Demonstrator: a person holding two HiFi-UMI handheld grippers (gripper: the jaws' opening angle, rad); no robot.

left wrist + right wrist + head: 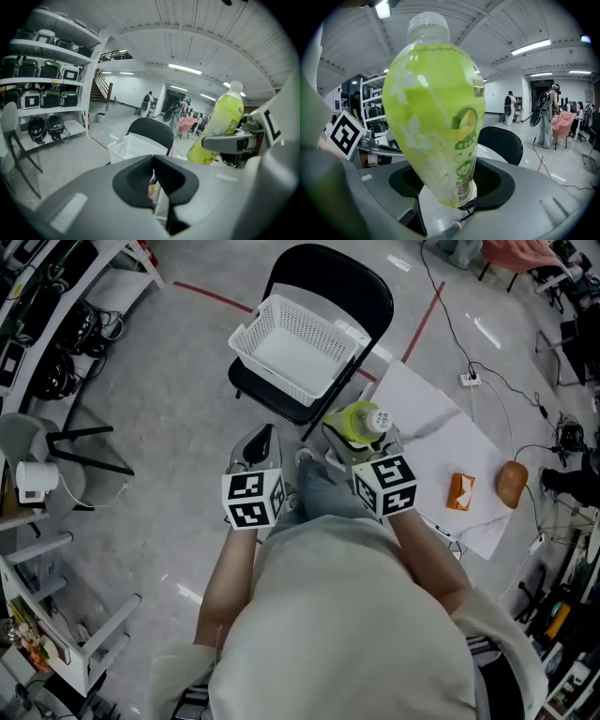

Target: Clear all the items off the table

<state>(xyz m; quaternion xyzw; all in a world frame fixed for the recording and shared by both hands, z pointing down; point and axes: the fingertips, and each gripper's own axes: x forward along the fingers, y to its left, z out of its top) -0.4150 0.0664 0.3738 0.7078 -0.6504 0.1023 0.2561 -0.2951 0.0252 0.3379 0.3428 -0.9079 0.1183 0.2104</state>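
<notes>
My right gripper (354, 439) is shut on a yellow-green drink bottle (362, 421) with a white cap, held upright in front of me. In the right gripper view the bottle (436, 117) fills the middle, rising from the gripper (450, 197). The left gripper (265, 435) is beside it on the left, its black jaws together and nothing visibly held; in its own view the left gripper (153, 174) shows only a thin pale slit, with the bottle (220, 126) at the right. A white plastic basket (258, 320) sits empty on a black folding chair (337, 277) just ahead.
To my right is a white-covered table (450, 432) with an orange packet (459, 491) and a brown rounded item (511, 482). Cables and a power strip (471, 379) lie on the floor beyond it. Shelving and a grey chair (28, 442) stand at the left.
</notes>
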